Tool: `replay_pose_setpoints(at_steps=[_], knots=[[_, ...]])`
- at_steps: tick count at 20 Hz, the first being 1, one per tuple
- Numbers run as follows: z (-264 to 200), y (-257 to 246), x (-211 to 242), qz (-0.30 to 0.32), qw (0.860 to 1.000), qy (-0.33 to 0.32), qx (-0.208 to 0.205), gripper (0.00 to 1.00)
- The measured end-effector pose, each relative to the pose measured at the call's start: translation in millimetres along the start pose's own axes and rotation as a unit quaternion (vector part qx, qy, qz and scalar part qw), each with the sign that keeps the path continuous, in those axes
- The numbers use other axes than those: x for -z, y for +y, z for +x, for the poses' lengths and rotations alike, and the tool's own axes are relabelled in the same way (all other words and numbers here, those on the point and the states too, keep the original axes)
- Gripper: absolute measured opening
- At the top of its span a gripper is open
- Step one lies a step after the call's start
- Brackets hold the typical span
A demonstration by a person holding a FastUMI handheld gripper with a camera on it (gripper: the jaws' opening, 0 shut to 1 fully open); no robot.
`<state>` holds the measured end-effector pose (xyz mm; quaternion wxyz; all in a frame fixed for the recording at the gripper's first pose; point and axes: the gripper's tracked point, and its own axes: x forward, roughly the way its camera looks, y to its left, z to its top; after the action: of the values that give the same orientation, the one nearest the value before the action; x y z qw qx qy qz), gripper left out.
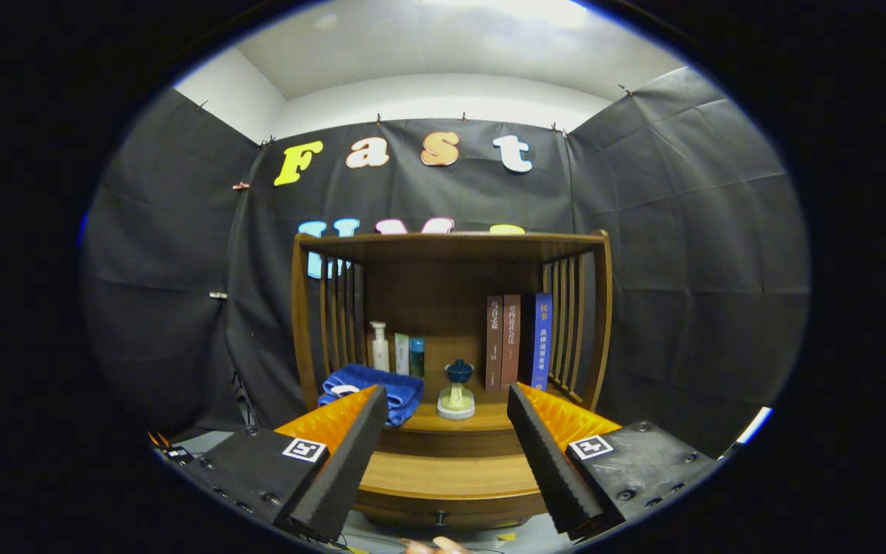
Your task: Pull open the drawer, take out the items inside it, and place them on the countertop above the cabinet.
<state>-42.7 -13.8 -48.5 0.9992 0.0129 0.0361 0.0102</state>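
Facing drawer (443,514), tool (443,450) spread empty.

The cabinet (451,462) stands against the booth wall. On its countertop (481,419) a folded towel (370,385) lies left, bottles (397,350) behind it, a small lamp (457,392) centre, books (518,338) upright right. The drawer (443,512) sits below, the gripper (447,450) spread wide before it.

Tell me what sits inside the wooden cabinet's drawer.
Its contents are hidden: the wooden drawer with its small knob is closed. The open gripper hovers before it, holding nothing.
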Motion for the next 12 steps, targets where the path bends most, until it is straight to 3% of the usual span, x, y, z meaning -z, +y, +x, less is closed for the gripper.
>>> replay_pose_setpoints(at_steps=[8,12], knots=[[-2.2,-8.9,196.0,0.035,0.992,0.122,0.019,0.99],[9.8,-15.1,232.6,0.047,0.987,0.153,0.03,1.0]])
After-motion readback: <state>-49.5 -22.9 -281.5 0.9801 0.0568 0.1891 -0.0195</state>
